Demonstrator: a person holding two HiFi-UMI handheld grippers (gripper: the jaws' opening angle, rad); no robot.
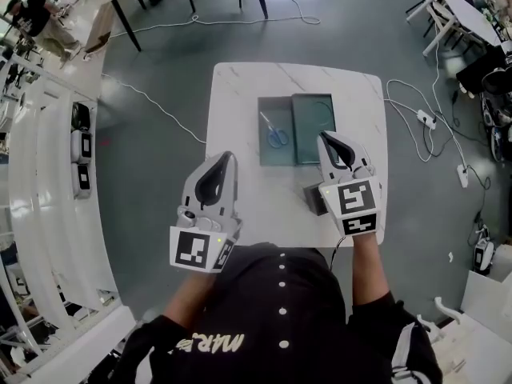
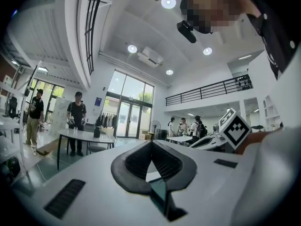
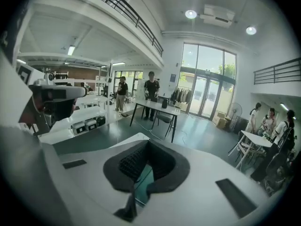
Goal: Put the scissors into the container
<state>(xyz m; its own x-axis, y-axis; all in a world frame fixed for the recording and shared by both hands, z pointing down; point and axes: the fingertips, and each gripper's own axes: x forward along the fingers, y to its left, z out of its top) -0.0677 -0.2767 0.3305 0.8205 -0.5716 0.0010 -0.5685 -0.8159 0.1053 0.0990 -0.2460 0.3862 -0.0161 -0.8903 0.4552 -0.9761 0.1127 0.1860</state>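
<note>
The scissors (image 1: 276,133), blue-handled, lie inside the left half of a teal-grey container (image 1: 265,155) at the middle of the white marble table (image 1: 240,94). A matching second tray (image 1: 313,109) sits against its right side. My left gripper (image 1: 230,158) hovers over the table's near left edge, jaws shut and empty. My right gripper (image 1: 322,137) is shut and empty too, with its tip over the near right corner of the second tray. Both gripper views look out level into the hall; the left gripper (image 2: 151,143) and the right gripper (image 3: 147,143) show closed pads holding nothing.
A small dark block (image 1: 314,199) lies on the table just left of my right gripper. White shelving (image 1: 48,174) runs along the left. Cables (image 1: 416,126) trail across the grey floor on the right. Other tables (image 3: 155,106) and people (image 2: 75,114) stand farther off.
</note>
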